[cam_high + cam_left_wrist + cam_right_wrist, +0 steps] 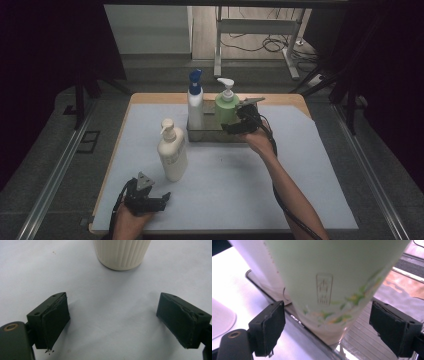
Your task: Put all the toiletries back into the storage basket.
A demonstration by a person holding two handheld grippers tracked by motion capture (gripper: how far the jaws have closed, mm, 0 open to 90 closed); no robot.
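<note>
Flanking green bottle, right gripper jaws gape.

The green pump bottle looks like smooth, faintly glossy plastic with an embossed stamp and a printed leaf pattern. It stands in a clear, shiny plastic tray with a ribbed floor. The cream pump bottle is matt plastic, its base finely fluted. A smooth, matt pale sheet covers the wooden table. The left tool has matt black pads, rough and frayed at their edges.
</note>
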